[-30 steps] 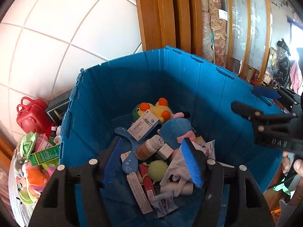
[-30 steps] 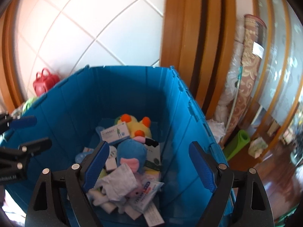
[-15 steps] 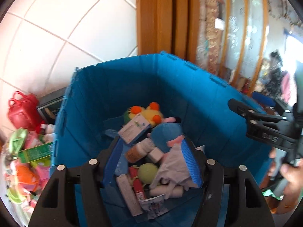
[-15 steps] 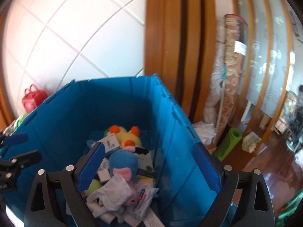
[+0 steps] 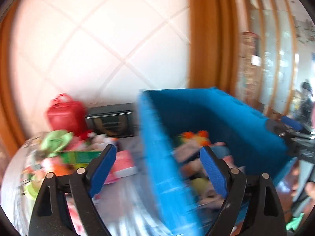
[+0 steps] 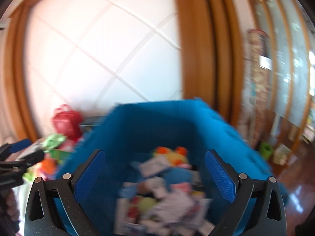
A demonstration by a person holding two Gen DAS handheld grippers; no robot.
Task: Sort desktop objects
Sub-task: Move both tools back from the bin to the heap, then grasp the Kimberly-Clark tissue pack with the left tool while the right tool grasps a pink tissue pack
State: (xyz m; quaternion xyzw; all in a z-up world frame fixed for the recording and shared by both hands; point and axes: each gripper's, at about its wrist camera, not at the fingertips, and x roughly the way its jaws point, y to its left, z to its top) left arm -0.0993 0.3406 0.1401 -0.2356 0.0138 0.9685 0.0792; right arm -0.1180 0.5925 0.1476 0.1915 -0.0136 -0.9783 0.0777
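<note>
Both views are motion-blurred. A blue plastic crate holds a heap of sorted things: a yellow and orange plush toy, boxes and cloths. My left gripper is open and empty, straddling the crate's left wall, above it. My right gripper is open and empty above the crate's inside. Left of the crate, loose objects lie on the table: a green box, a pink box and soft toys. Each gripper shows at the edge of the other's view.
A red bag and a dark box stand at the back against a white tiled wall. Wooden door frames and glass panels are on the right. A green roll lies on the floor right of the crate.
Both grippers have swung left and tilted up. The left one has moved from over the crate's inside to over its left wall, bringing the table objects into view. Both stay open.
</note>
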